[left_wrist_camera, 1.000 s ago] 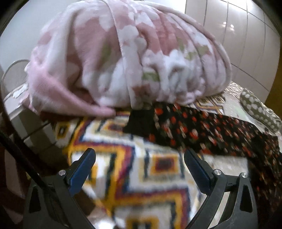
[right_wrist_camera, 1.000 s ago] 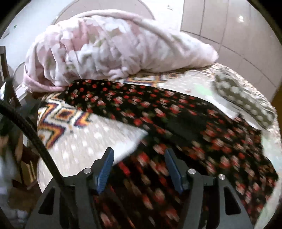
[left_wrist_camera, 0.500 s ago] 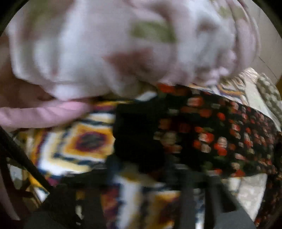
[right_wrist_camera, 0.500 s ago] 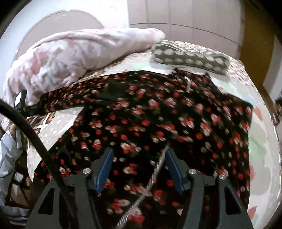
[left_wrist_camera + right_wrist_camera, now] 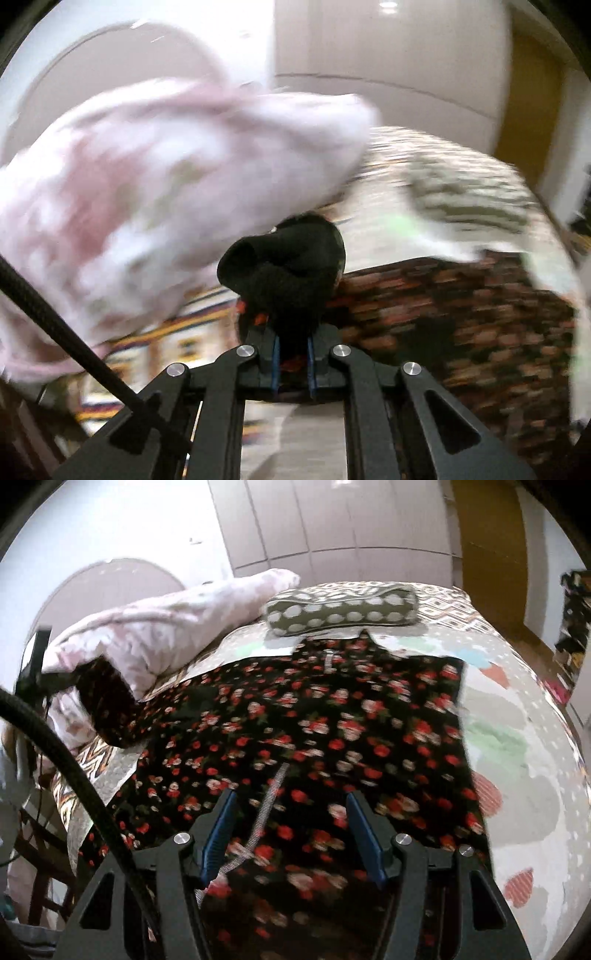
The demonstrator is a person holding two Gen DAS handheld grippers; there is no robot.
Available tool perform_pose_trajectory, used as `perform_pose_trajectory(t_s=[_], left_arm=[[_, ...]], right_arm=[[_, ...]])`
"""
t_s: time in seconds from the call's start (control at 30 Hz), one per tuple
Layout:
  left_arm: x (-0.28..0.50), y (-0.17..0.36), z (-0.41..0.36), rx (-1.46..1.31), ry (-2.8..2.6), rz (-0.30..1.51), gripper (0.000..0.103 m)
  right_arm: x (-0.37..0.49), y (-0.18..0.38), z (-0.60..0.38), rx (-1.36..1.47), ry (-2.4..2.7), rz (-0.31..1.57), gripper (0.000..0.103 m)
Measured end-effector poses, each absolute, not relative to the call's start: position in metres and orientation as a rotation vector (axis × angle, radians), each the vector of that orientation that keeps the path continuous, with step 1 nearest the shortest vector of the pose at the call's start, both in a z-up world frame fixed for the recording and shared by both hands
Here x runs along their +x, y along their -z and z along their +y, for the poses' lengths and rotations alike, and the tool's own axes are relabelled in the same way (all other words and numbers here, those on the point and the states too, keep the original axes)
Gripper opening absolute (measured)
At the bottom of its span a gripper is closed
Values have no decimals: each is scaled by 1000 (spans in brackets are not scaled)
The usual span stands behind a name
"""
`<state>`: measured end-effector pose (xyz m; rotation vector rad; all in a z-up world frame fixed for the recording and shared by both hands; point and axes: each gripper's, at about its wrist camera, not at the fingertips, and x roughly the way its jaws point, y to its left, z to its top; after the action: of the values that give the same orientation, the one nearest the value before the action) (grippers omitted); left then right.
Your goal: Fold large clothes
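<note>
Left gripper has closed on, apparently, dress sleeve.

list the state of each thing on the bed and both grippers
black floral dress: spread flat on the bed, one sleeve lifted at the left edge
left gripper: shut on the dress sleeve
right gripper: open, above the dress, holding nothing
pink fluffy blanket: bunched in a heap beside the dress
olive polka-dot pillow: lying flat beyond the dress collar
</note>
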<state>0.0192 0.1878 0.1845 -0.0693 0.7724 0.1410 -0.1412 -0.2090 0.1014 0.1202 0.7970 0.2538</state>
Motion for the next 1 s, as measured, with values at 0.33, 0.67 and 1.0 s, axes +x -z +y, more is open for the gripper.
perform_pose_trajectory(t_s=[0.33,0.67,1.0], left_arm=[[51,-181,-132,53,437,826,30],[-6,-165,-97,130,415,795,65],[-56,-141,88,0,58,763,73]], right_arm=[[-173,-74,-324,313,-84,818,65],[-168,-77,-357,330,-56,823,65],[-74,-107,-291,236,-144,782,65]])
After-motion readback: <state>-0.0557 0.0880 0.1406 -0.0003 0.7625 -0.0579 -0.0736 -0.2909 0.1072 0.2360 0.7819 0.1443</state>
